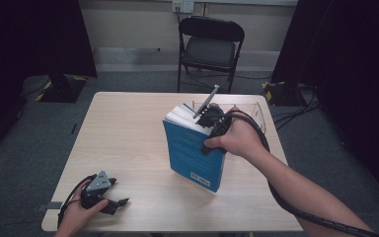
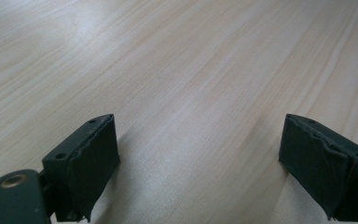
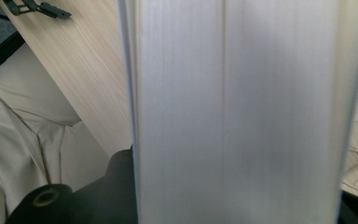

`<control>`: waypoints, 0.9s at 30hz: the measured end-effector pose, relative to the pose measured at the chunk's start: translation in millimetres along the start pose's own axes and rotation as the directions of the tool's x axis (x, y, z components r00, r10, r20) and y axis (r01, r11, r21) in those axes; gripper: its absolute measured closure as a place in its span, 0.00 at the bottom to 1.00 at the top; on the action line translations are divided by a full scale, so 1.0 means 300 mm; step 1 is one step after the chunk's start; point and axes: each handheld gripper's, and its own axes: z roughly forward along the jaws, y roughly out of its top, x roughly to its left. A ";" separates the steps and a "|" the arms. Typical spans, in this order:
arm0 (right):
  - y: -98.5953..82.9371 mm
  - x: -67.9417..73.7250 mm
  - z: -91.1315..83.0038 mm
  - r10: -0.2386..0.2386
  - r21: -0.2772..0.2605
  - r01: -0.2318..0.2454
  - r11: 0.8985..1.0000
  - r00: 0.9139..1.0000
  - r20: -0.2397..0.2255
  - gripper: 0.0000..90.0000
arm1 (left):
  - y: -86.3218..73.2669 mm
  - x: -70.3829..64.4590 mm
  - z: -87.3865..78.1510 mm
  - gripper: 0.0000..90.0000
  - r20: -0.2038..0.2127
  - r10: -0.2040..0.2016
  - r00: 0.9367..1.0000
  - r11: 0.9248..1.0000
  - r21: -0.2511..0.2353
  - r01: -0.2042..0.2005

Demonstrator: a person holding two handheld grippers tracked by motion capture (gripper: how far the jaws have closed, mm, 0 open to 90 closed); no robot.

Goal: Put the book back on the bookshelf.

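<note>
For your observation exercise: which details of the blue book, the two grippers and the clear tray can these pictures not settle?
- Blue book: cover print too small in the high view; in the right gripper view its page edges are blurred.
- Right gripper: jaw tips hidden by hand and book in the high view.
- Clear tray: partly hidden behind book and hand; contents unclear.
- Left gripper: jaws cut off by the bottom edge of its own view.

The book (image 1: 193, 150) has a blue cover with a small white patch near its bottom corner, and its pages are white. The table (image 1: 128, 143) is light wood with thin stripes. Both grippers are black, the left gripper (image 1: 109, 201) with a grey plate on top.
</note>
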 end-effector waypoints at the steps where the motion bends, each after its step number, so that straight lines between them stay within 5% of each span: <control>1: 0.000 0.000 0.000 0.000 0.000 0.000 1.000 1.000 0.000 0.69 | 0.000 0.000 0.000 0.12 0.000 0.000 1.000 1.000 0.000 0.000; 27: -0.157 -0.089 -0.073 0.128 -0.003 -0.128 0.992 0.991 0.032 0.69 | 0.001 0.000 0.000 0.12 -0.002 0.004 1.000 1.000 0.004 -0.004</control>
